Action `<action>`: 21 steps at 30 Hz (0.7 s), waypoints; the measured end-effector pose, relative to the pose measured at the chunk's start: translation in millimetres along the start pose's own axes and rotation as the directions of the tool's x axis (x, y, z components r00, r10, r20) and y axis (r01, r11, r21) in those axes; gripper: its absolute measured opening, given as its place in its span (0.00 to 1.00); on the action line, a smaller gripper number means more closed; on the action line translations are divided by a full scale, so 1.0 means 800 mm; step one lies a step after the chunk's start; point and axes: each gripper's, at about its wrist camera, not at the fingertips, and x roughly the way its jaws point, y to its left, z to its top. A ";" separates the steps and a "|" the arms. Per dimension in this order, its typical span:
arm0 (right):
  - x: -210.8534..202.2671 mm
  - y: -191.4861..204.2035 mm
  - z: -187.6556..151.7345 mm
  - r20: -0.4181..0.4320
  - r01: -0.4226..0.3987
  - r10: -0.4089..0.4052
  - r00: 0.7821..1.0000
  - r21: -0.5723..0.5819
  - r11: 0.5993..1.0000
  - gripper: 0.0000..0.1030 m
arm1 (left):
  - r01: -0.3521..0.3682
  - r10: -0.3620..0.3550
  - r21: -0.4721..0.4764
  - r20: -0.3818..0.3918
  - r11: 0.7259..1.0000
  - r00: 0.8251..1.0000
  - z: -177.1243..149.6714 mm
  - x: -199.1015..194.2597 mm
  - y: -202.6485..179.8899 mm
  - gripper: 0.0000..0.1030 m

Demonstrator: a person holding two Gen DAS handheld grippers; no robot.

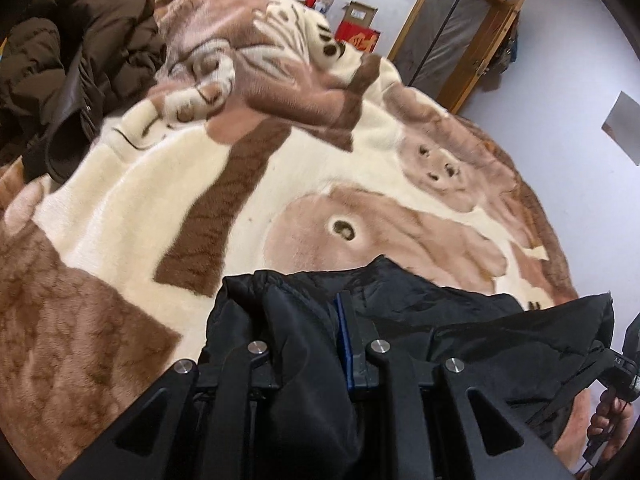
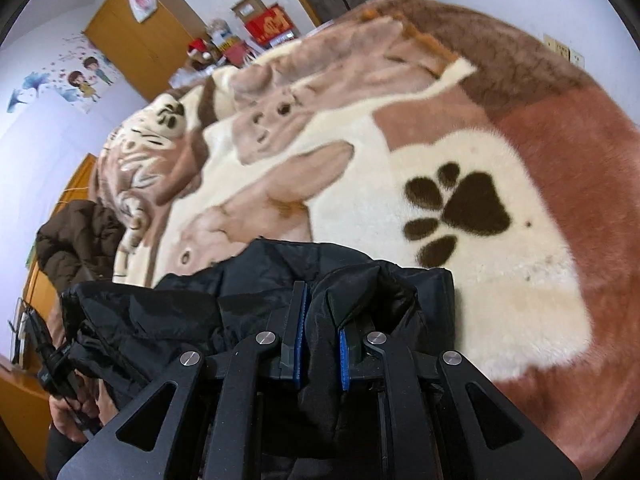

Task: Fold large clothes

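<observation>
A black jacket [image 1: 420,320] is held bunched at the near edge of a plush animal-print blanket [image 1: 140,208] spread over the bed. The left gripper [image 1: 308,320] is clamped on a thick fold of the jacket, its blue-padded finger pressed into the fabric. The right gripper [image 2: 322,312] is likewise closed on a fold of the same garment (cloth is seen pinched between its blue pads). A brown puffer coat [image 1: 76,60] is heaped at the far left of the blanket, well apart from the jacket.
</observation>
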 end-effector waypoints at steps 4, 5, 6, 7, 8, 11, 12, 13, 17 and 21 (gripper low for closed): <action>0.032 -0.014 0.004 -0.047 -0.005 0.007 0.999 0.041 0.999 0.15 | -0.021 0.021 -0.001 -0.021 1.000 1.000 0.000 0.028 -0.001 0.22; 0.035 -0.016 0.003 -0.051 -0.011 0.013 0.999 0.049 0.999 0.15 | -0.026 0.026 -0.002 -0.024 1.000 0.999 -0.001 0.034 -0.001 0.23; 0.040 -0.020 0.003 -0.055 -0.020 0.024 0.998 0.060 0.998 0.15 | -0.031 0.031 0.000 -0.029 1.000 0.999 -0.002 0.039 -0.001 0.23; 0.043 -0.023 0.002 -0.057 -0.030 0.034 0.998 0.069 0.997 0.16 | -0.035 0.035 0.004 -0.033 0.999 0.999 -0.003 0.043 -0.002 0.23; 0.045 -0.025 0.001 -0.059 -0.043 0.048 0.997 0.080 0.996 0.16 | -0.040 0.041 0.009 -0.035 0.999 0.999 -0.004 0.047 -0.003 0.23; 0.047 -0.034 0.001 -0.065 -0.087 0.094 0.993 0.112 0.990 0.18 | -0.041 0.041 0.007 -0.042 0.999 0.998 -0.003 0.053 -0.003 0.24; 0.046 -0.037 0.002 -0.071 -0.103 0.113 0.991 0.127 0.987 0.20 | -0.036 0.036 0.000 -0.047 0.999 0.998 -0.001 0.053 -0.002 0.25; 0.041 -0.041 0.005 -0.078 -0.130 0.143 0.987 0.151 0.980 0.23 | -0.028 0.027 -0.010 -0.056 1.000 0.998 0.001 0.053 0.000 0.26; 0.009 -0.051 0.021 -0.033 -0.268 0.282 0.959 0.226 0.937 0.47 | 0.012 -0.018 -0.066 -0.086 0.998 0.996 0.013 0.044 0.006 0.36; -0.021 -0.048 0.031 0.023 -0.318 0.322 0.946 0.243 0.917 0.54 | 0.069 -0.075 -0.102 -0.053 0.992 0.996 0.025 0.021 0.004 0.59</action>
